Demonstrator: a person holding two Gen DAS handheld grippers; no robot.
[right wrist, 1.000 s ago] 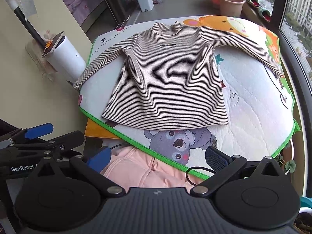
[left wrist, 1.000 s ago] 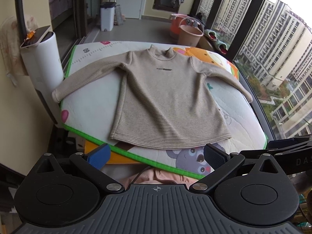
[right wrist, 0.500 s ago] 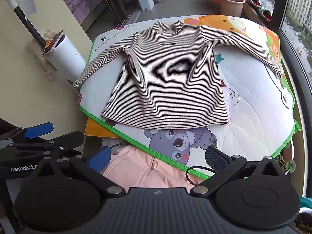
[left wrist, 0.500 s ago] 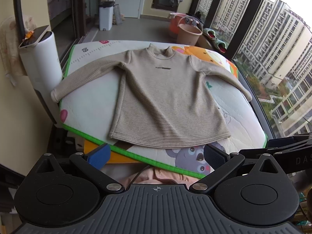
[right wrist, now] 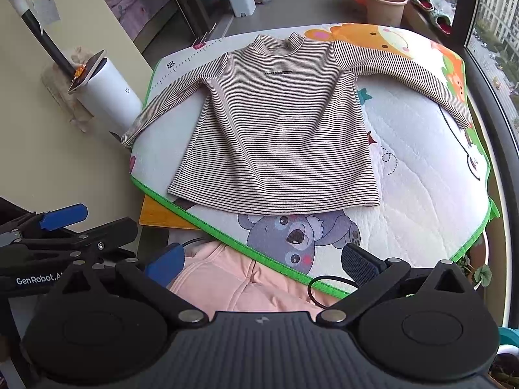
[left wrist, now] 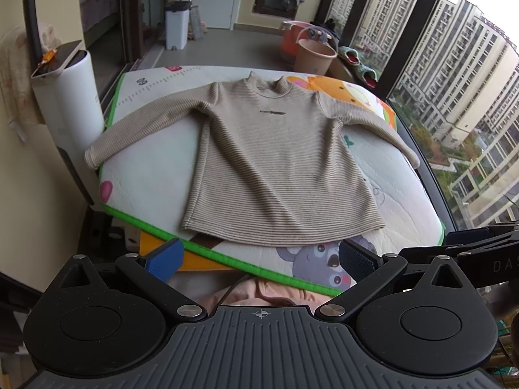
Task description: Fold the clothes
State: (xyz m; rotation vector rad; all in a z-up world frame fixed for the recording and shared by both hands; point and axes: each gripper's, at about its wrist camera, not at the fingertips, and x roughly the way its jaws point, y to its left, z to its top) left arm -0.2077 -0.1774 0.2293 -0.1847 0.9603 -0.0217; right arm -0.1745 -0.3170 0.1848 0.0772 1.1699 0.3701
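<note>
A long-sleeved, high-necked knit top in fine beige-and-dark stripes [right wrist: 275,123] lies spread flat, front up, on a white quilted play mat with a green border and cartoon animals [right wrist: 421,175], its collar at the far end, its hem toward the near edge just above a printed grey koala [right wrist: 295,236], and both sleeves stretched out to either side — the one cuff reaching the mat's edge beside a white cylindrical appliance [right wrist: 110,97], the other close to the window side. The right wrist view shows the stripes crisply; in the left wrist view the same top [left wrist: 275,168] reads as a softer tan. Below the near edge of the mat lies a pale pink garment [right wrist: 240,285], broad in the right view, only a sliver in the left. The left gripper [left wrist: 259,259] hangs short of the mat, its blue-padded jaws spread wide with nothing between them, and the right gripper [right wrist: 262,262] is likewise wide apart and empty, over the pink cloth. Only the right view shows the left tool from the side. Farther back stand a pinkish-brown plastic bucket [left wrist: 314,55] and a white pedal bin [left wrist: 176,24]; the left view alone takes in the tall apartment blocks [left wrist: 454,81] through the window.
</note>
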